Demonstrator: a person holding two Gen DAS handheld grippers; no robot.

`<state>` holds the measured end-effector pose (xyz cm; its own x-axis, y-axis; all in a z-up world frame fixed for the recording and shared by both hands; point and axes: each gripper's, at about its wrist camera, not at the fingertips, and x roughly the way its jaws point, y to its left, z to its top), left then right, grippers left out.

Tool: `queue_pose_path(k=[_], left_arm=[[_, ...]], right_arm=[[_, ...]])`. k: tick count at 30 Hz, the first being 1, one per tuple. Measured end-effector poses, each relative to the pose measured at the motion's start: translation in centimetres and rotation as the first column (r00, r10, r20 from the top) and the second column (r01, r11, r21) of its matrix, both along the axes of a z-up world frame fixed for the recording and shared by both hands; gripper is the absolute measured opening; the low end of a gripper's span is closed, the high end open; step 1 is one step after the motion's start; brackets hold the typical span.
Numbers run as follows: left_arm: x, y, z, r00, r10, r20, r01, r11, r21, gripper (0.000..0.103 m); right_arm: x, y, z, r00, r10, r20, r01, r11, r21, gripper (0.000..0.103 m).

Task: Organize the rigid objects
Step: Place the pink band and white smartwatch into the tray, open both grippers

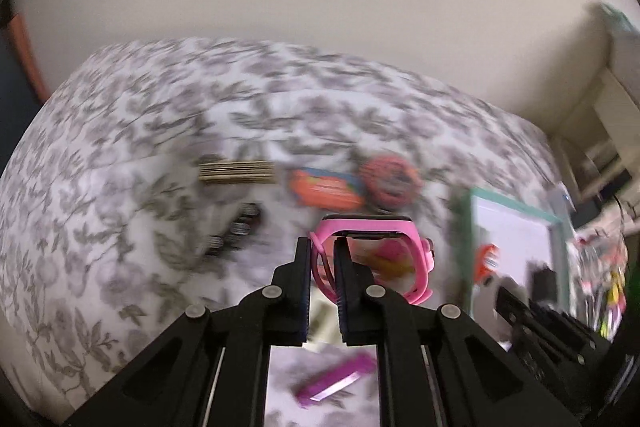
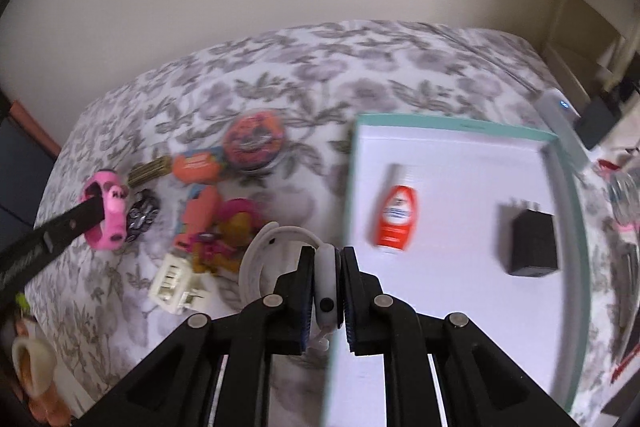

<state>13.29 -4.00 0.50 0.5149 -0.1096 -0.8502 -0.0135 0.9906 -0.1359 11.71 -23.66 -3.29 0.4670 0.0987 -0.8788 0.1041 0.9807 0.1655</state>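
Note:
My left gripper (image 1: 323, 247) is shut on the strap of a pink watch (image 1: 416, 251) and holds it above the floral bedspread; it shows in the right wrist view as a pink watch (image 2: 108, 215) at the left. My right gripper (image 2: 329, 259) is shut on a white watch (image 2: 326, 279), at the left edge of a white box lid with a teal rim (image 2: 460, 125). The lid holds a red and white bottle (image 2: 396, 215) and a black charger (image 2: 532, 243).
On the bedspread (image 2: 320, 67) lie an orange round tin (image 2: 254, 141), orange packets (image 2: 198, 167), a dark bracelet (image 2: 142, 213), a white plug adapter (image 2: 174, 281), pink and yellow toys (image 2: 236, 223) and a purple bar (image 1: 336, 381). Shelves stand at the right.

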Motion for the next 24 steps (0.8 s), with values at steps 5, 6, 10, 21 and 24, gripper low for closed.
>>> queue_pose_path(k=[5,6,10,21,24], left_arm=[[-1.2,-5.6,-0.3,0.989,-0.150,-0.009,0.150,0.989,-0.003,0.011],[-1.4,-6.5,-0.5,0.985,-0.171,-0.015,0.171,0.985,-0.003,0.011],[-2.3,-10.4,-1.7,0.969,-0.242,-0.055,0.242,0.970,-0.007,0.011],[-5.1,-18.3,-5.8,0.908,-0.392,-0.146,0.406,0.911,0.074,0.011],[-5.5,-19.6,-6.8,0.894,-0.415,-0.168,0.435,0.894,0.105,0.011]], right_arm=[[-0.8,-4.1,0.5,0.995,-0.095,-0.012,0.093,0.992,-0.086,0.014],[-1.0,-4.8,0.6,0.994,-0.108,-0.012,0.106,0.989,-0.099,0.014],[-1.7,-8.1,0.6,0.986,-0.167,-0.020,0.163,0.979,-0.120,0.014],[-3.1,-13.7,-3.1,0.950,-0.273,-0.150,0.261,0.961,-0.095,0.014],[-3.3,-14.2,-4.6,0.938,-0.282,-0.201,0.269,0.959,-0.086,0.015]])
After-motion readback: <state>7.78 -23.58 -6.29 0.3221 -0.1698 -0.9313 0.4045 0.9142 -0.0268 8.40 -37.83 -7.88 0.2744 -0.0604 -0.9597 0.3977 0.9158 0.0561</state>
